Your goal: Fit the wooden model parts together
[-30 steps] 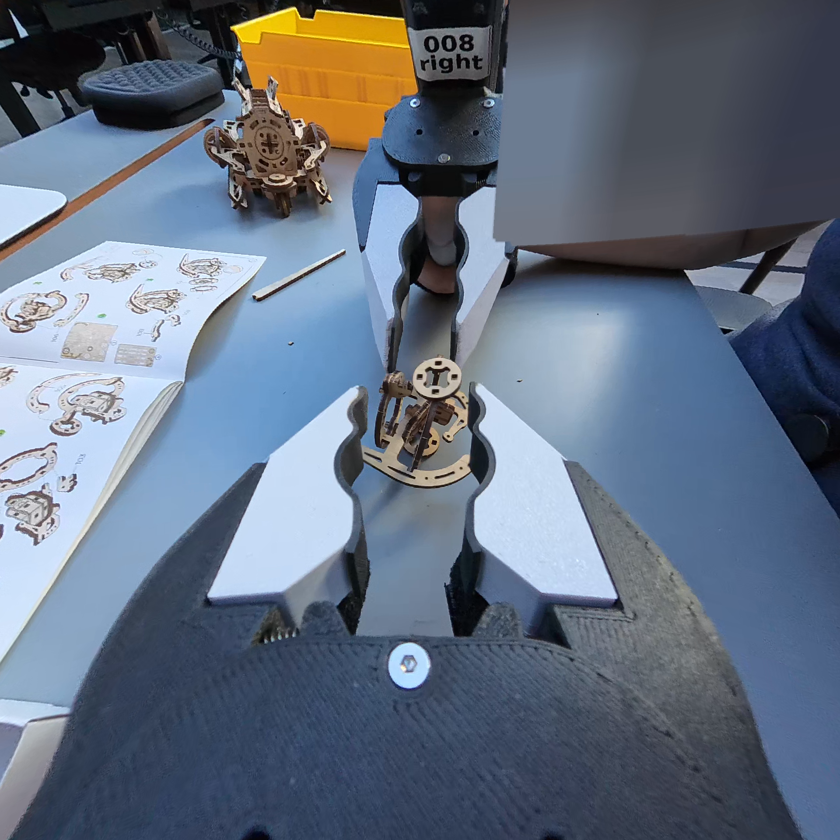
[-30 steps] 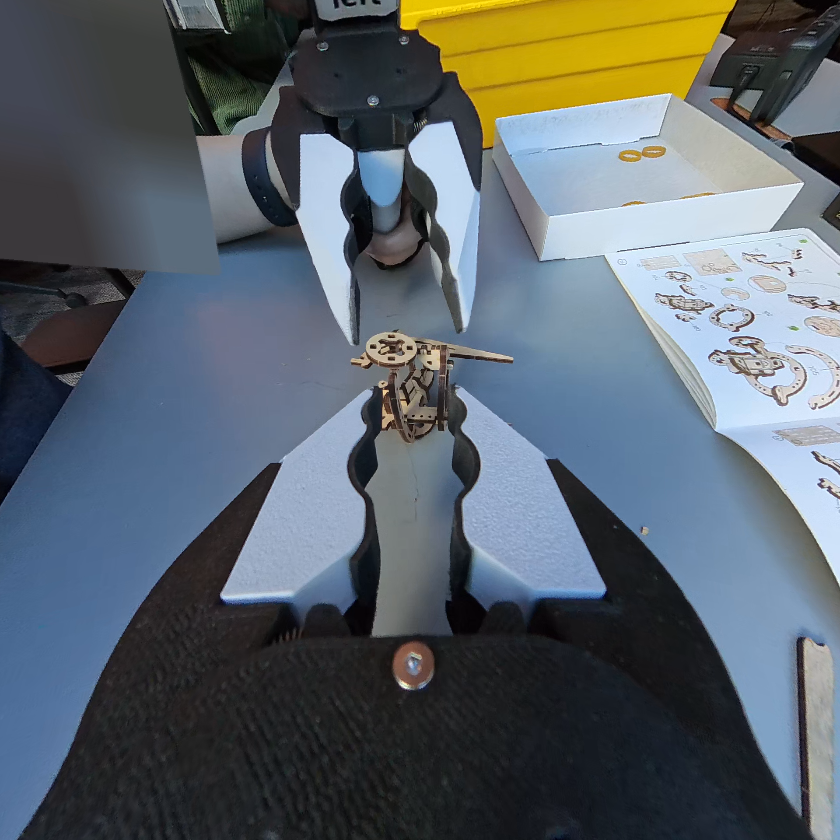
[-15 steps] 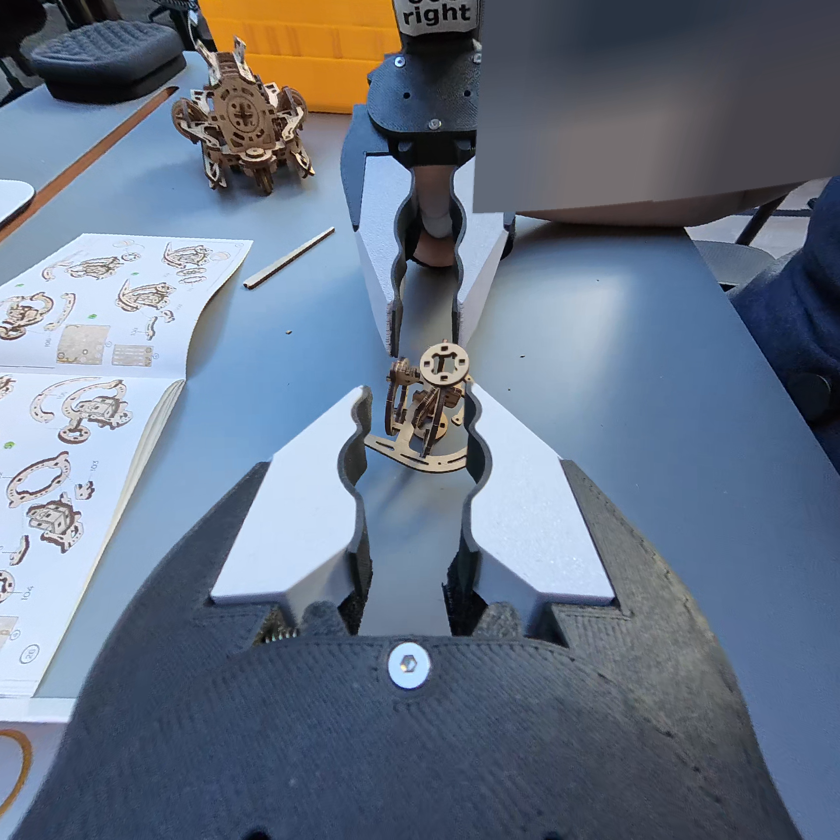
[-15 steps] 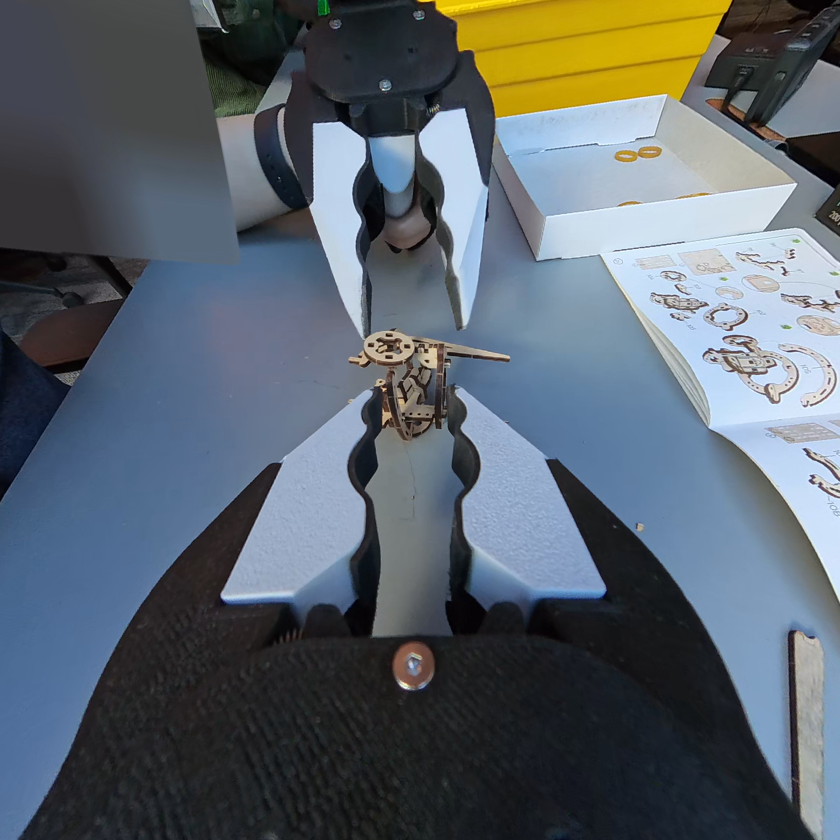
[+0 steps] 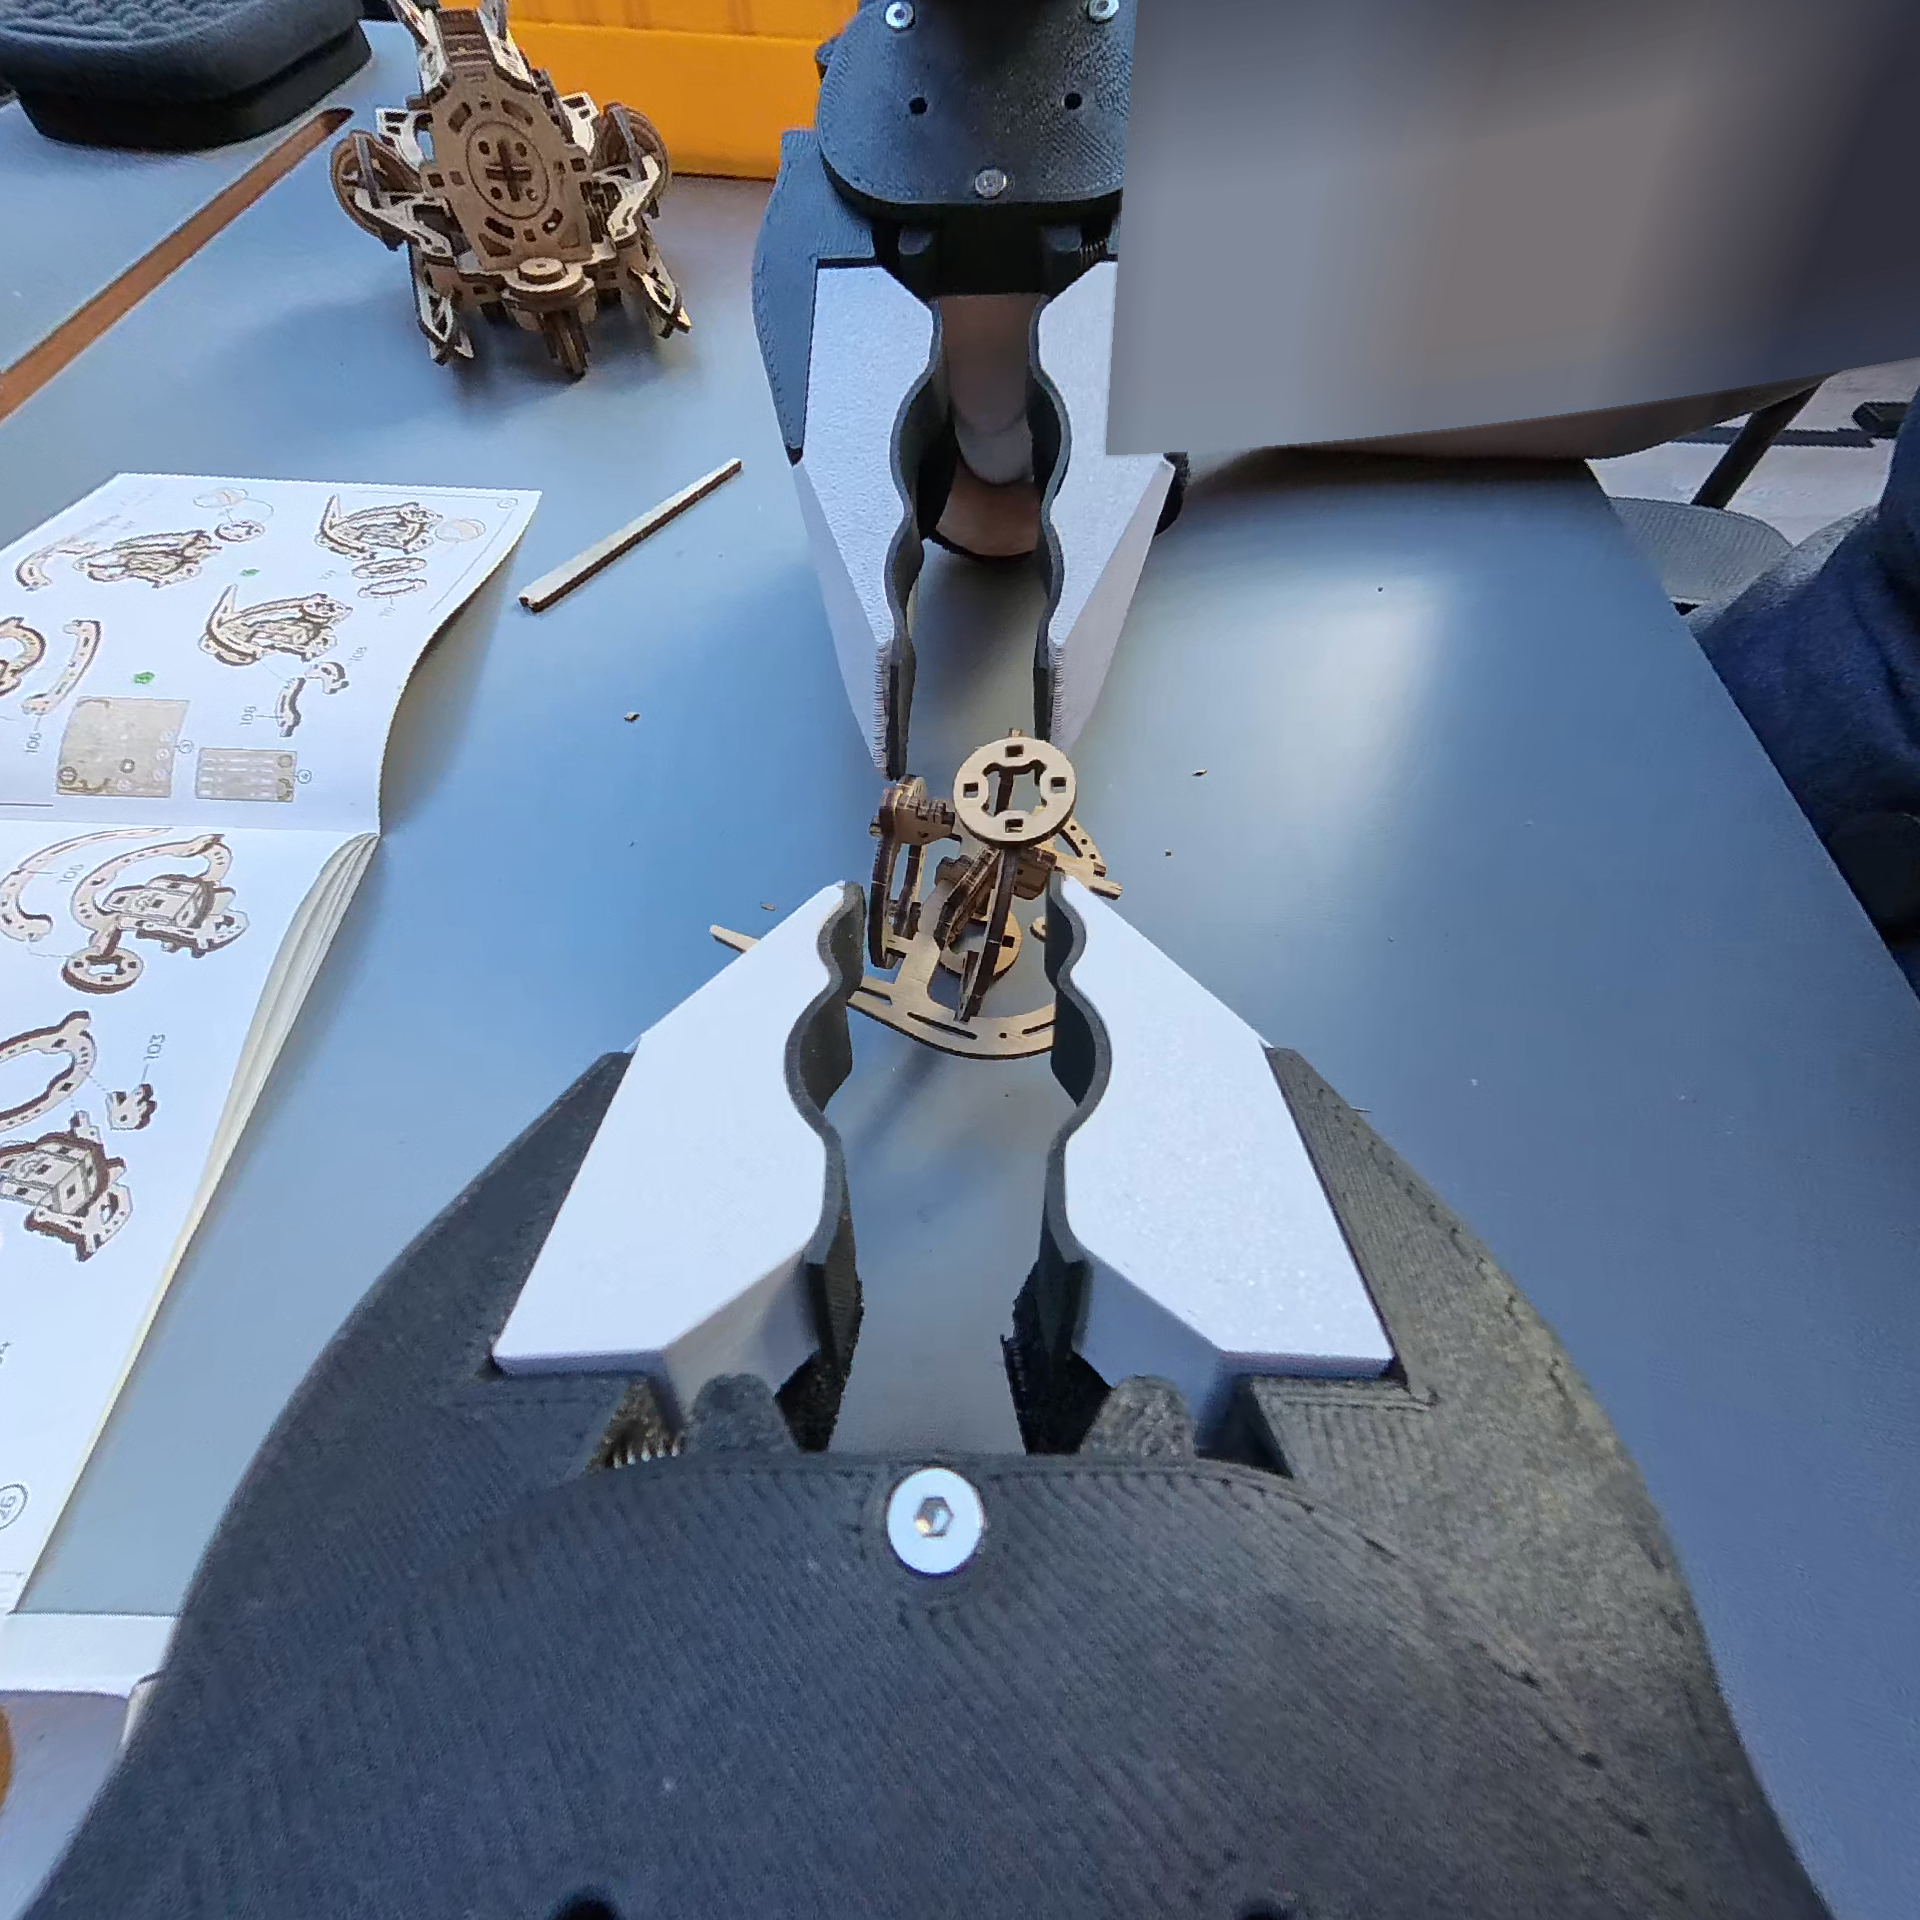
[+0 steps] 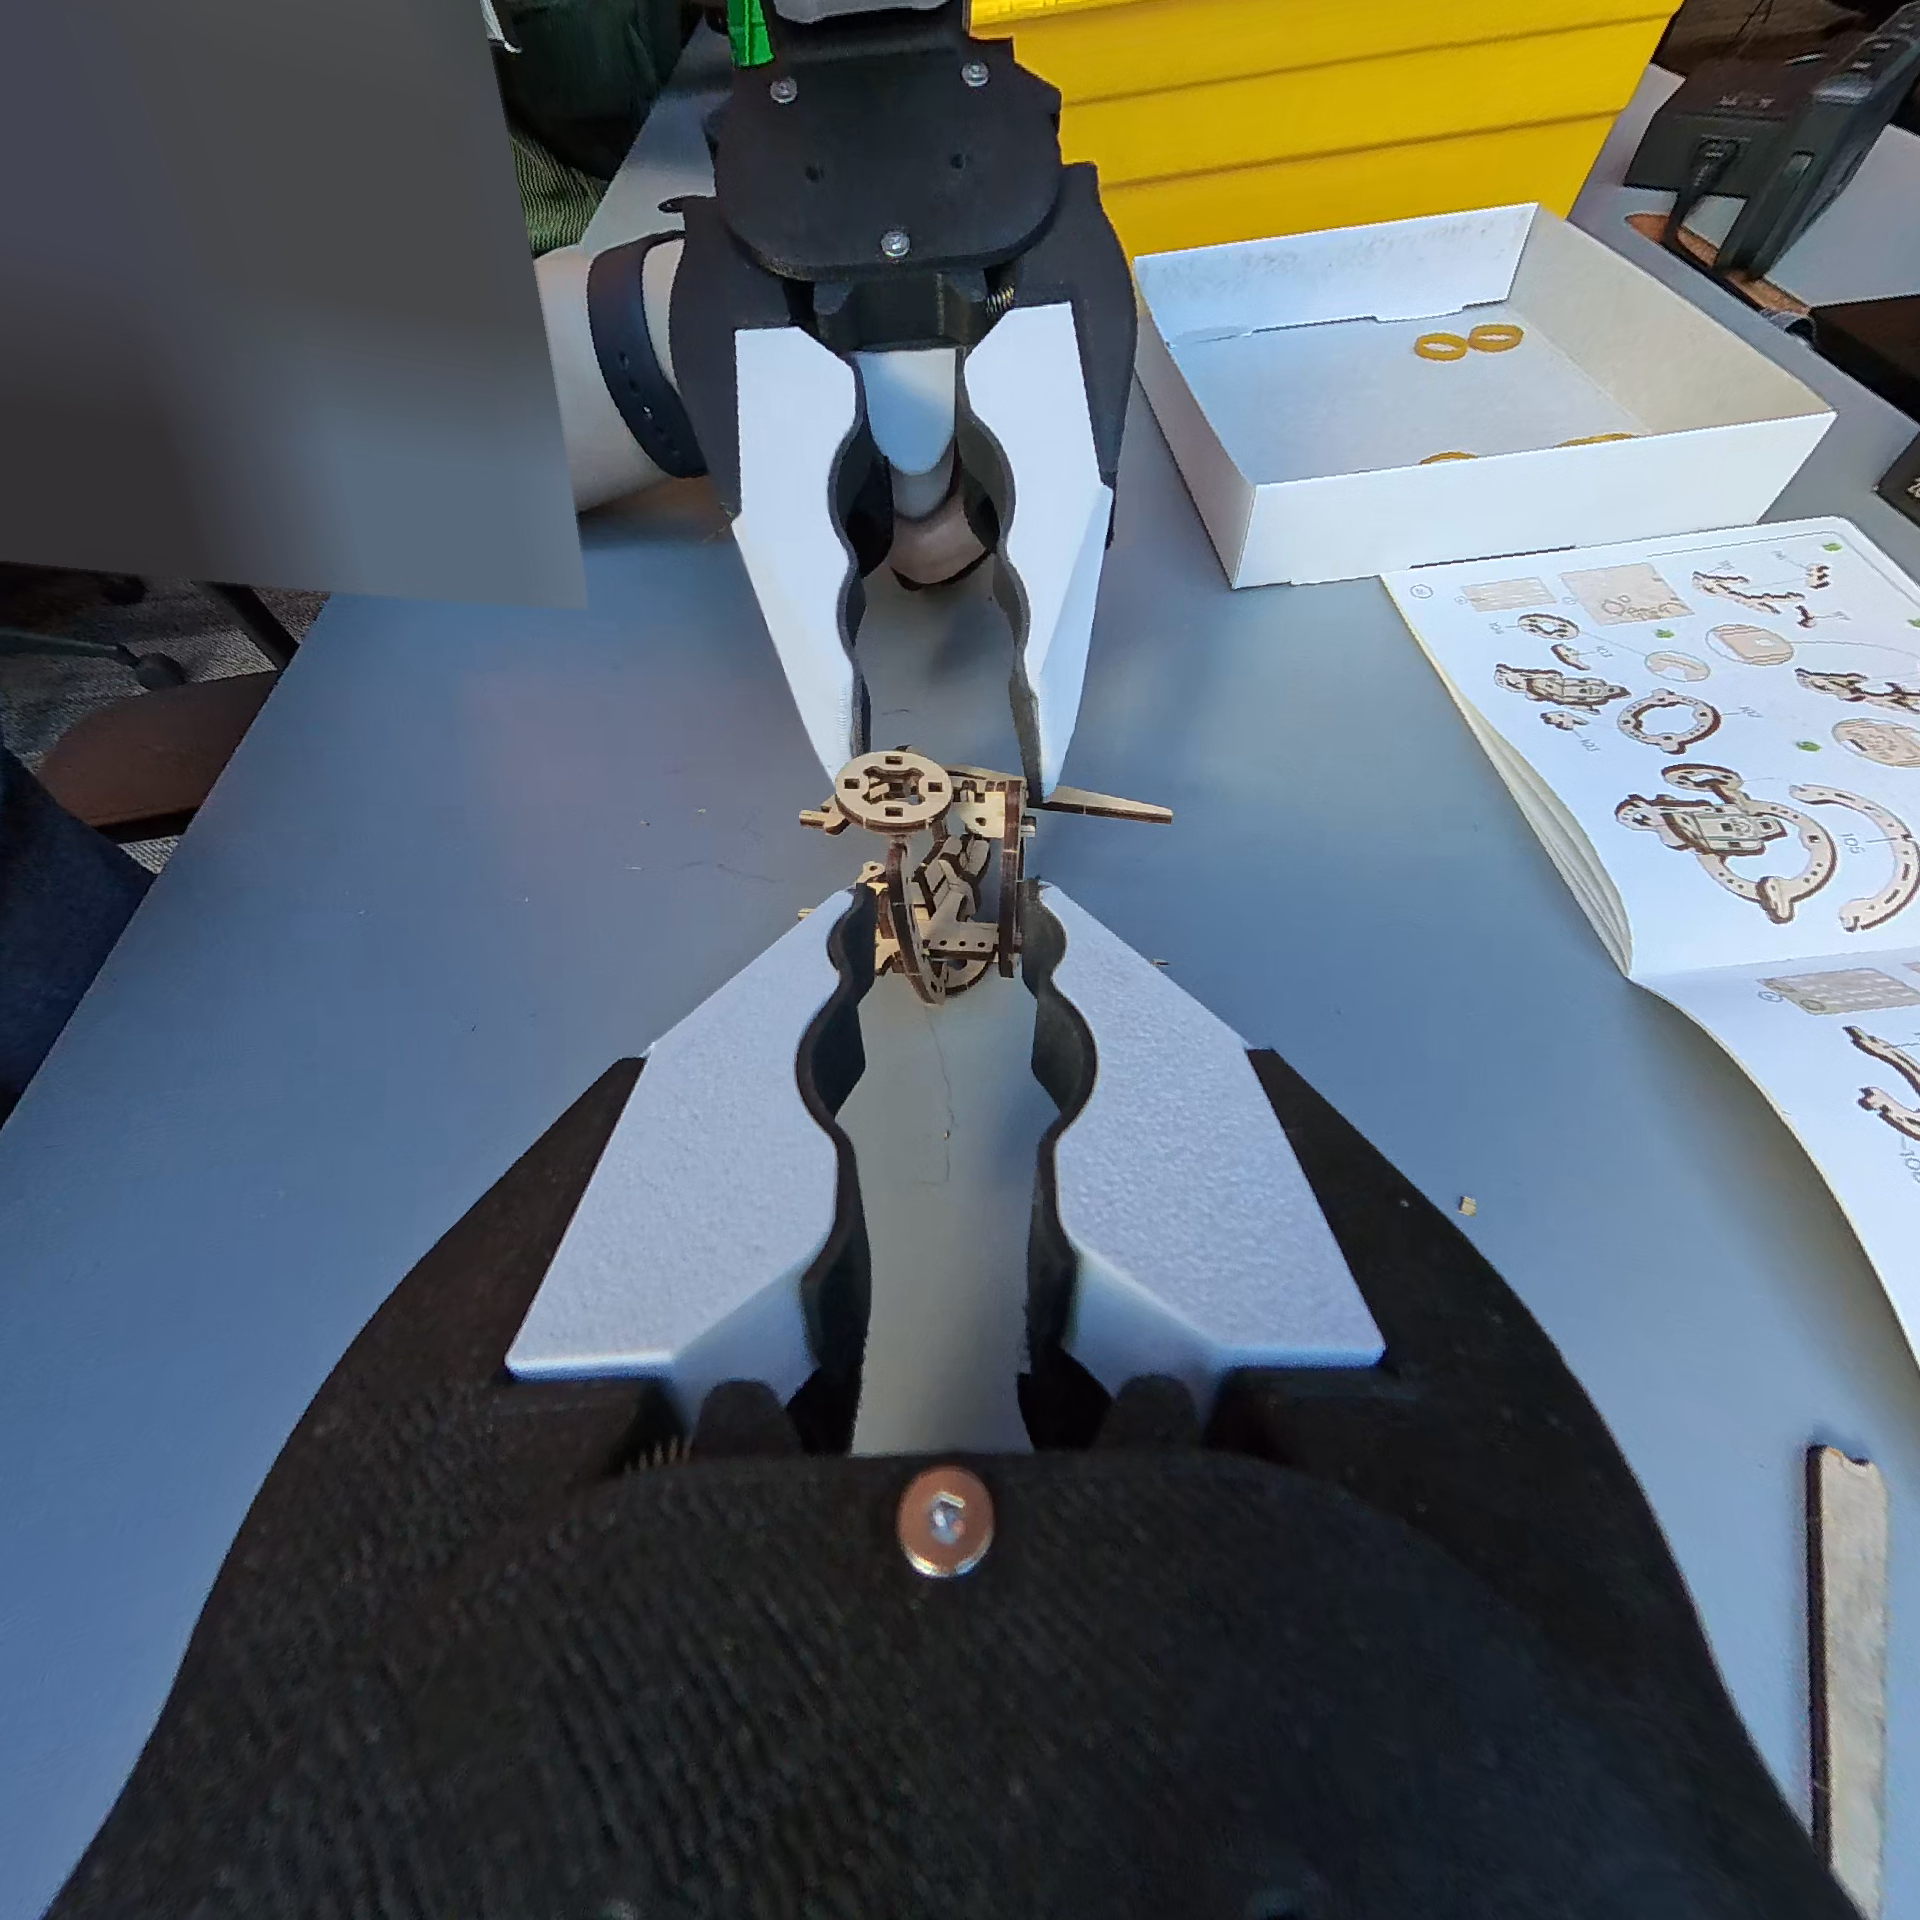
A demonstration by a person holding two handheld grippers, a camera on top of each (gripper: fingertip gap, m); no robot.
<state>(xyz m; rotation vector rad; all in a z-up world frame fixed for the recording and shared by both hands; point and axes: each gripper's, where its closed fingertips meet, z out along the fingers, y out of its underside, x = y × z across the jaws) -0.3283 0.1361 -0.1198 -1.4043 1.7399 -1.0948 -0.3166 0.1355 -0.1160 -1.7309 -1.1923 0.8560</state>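
Note:
A small wooden sub-assembly (image 6: pixel 940 904), a slotted disc on top and a curved flat piece across it, sits between my right gripper's (image 6: pixel 943 914) fingertips, which are shut on it just above the grey table (image 6: pixel 416 935). My left gripper (image 5: pixel 954 899) faces it head-on with its jaws partly open, one fingertip on either side of the sub-assembly (image 5: pixel 966 894). The curved piece reaches out past both left fingers. I cannot tell whether the left fingers touch the wood. The right gripper (image 5: pixel 971 738) shows opposite in the left wrist view, and the left gripper (image 6: pixel 945 764) in the right wrist view.
A larger built wooden model (image 5: pixel 509 197) stands at the back left. An open instruction booklet (image 5: pixel 208 727) lies to the left, with a thin wooden strip (image 5: pixel 629 535) beside it. A white box with rings (image 6: pixel 1455 416) and a yellow bin (image 6: pixel 1299 94) stand behind. My left and right fingertips are right by each other.
My left gripper has moved forward toward the sub-assembly and the right gripper, and its jaws have narrowed a little. The right gripper keeps the same hold.

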